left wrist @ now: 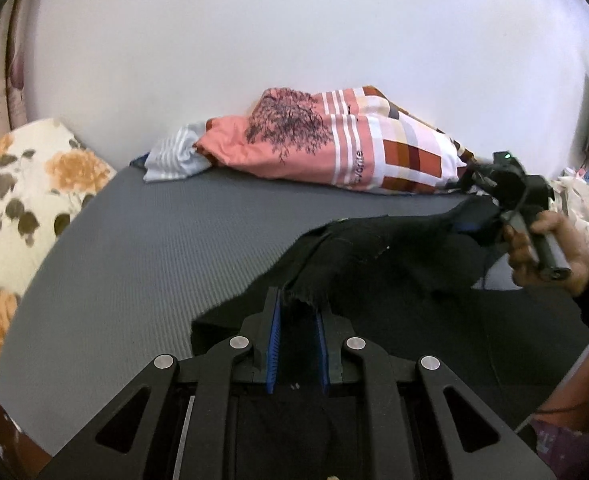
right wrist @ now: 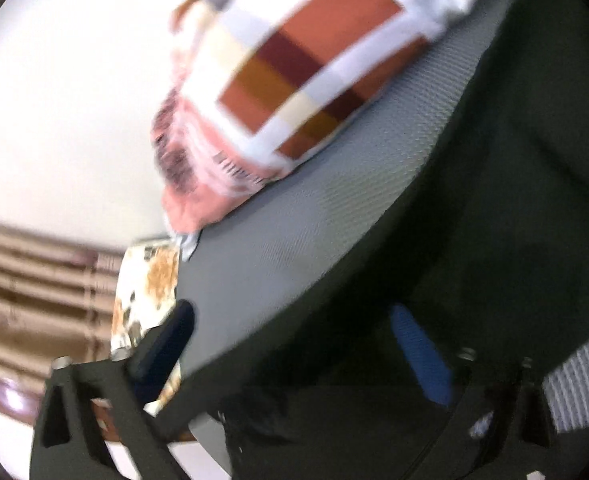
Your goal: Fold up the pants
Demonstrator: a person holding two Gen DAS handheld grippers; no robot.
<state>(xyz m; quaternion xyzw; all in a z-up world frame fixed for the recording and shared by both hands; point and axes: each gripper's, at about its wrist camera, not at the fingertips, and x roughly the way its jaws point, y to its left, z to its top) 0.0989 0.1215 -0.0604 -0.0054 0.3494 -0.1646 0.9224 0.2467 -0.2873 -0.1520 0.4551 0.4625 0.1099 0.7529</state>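
The black pants (left wrist: pixel 374 248) lie bunched on the grey mat (left wrist: pixel 154 248). My left gripper (left wrist: pixel 298 312) is shut on a frayed edge of them, and the cloth is lifted between its blue pads. From there the fabric runs right to my right gripper (left wrist: pixel 474 220), held in a hand at the far end of the pants. The right wrist view is blurred and tilted. In it the right gripper (right wrist: pixel 294 312) stands open, with the pants (right wrist: pixel 514 200) against its right blue pad (right wrist: pixel 418 356). Its left finger (right wrist: pixel 174 332) is clear of the cloth, over the mat (right wrist: pixel 314 220).
A pink and patchwork pillow (left wrist: pixel 334 144) lies along the white wall at the back, with a striped cloth (left wrist: pixel 174 156) beside it. A floral pillow (left wrist: pixel 22 184) lies at the mat's left edge. Curtains (right wrist: pixel 34 280) hang on the left, and clutter (left wrist: pixel 586 200) lies at the far right.
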